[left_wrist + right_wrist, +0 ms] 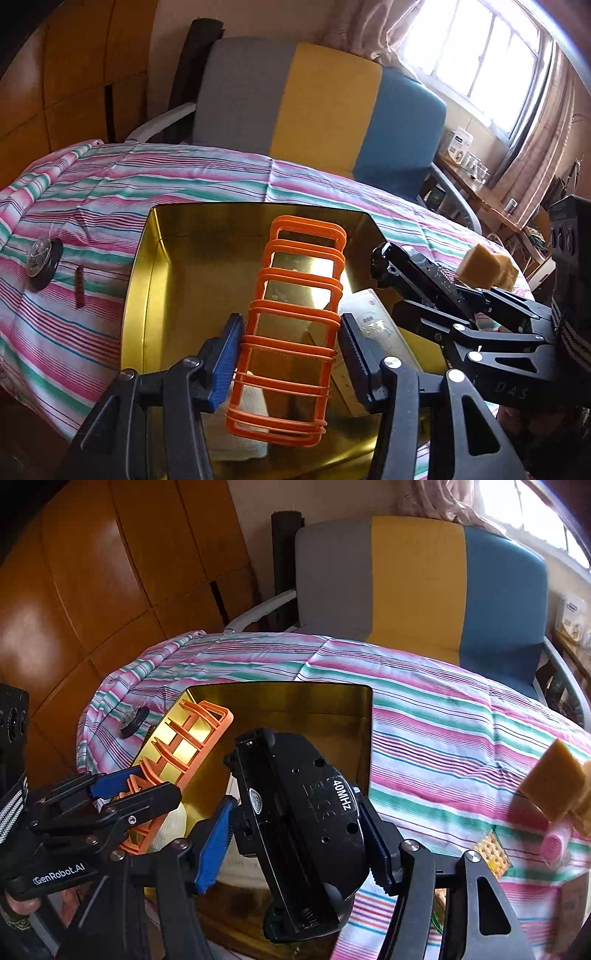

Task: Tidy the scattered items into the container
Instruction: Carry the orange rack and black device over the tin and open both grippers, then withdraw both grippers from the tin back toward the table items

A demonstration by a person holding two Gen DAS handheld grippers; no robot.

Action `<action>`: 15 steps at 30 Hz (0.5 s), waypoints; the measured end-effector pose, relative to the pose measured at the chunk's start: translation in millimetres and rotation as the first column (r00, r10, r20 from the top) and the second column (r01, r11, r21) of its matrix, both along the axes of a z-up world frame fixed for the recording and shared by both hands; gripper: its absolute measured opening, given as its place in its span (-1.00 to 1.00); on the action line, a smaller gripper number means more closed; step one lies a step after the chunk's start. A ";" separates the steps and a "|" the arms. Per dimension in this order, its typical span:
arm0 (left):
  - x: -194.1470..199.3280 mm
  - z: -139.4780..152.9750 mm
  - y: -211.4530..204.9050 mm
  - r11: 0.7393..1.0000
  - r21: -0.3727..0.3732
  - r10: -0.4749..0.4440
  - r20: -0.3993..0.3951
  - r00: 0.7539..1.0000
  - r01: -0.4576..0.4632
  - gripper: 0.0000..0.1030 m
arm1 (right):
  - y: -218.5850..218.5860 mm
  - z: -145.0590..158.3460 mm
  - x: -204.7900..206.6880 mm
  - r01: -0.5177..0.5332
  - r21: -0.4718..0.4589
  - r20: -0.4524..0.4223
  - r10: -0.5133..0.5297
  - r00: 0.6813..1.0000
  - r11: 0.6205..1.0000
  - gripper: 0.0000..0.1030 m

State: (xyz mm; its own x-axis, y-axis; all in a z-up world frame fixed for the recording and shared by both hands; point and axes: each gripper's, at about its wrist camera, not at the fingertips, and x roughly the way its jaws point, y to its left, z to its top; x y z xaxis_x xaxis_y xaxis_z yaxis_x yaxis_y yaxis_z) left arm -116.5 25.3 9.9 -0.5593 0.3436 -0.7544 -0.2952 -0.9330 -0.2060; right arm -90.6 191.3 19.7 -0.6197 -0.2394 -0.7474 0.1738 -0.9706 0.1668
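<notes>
Both grippers loaded over the gold tin (140, 302).

Your left gripper (290, 338) has its jaws closed narrow on the orange rack (295, 332), which hangs inside the tin's walls, its far rim ahead of the tips. Your right gripper (295, 830) clamps the black controller (303, 823) between its pads, over the tin's right edge; striped cloth (443, 720) lies beyond.

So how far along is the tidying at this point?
Done: a white box already lies in the gold tin. In hand: left gripper holds the orange rack over it; right gripper holds a black device. Left on the cloth: yellow sponge, pink roller, black disc.
</notes>
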 end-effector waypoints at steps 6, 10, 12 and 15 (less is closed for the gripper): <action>-17.8 -14.6 -3.6 0.999 -0.046 0.031 0.034 0.999 -0.030 0.03 | -18.0 -7.5 -36.7 -0.010 0.043 0.015 0.010 1.000 0.999 0.26; -22.5 -21.8 -5.0 0.998 -0.053 0.046 0.052 0.998 -0.043 0.03 | -19.8 -13.4 -52.5 -0.004 0.050 0.039 0.002 0.999 0.999 0.27; -23.9 -22.7 -6.7 0.997 -0.053 0.052 0.056 0.997 -0.049 0.07 | -18.7 -16.2 -56.8 -0.001 0.048 0.048 -0.001 0.999 0.999 0.28; -23.7 -22.9 -9.8 0.997 -0.051 0.066 0.061 0.996 -0.063 0.16 | -13.7 -17.2 -53.3 0.006 0.036 0.044 -0.008 0.999 0.999 0.33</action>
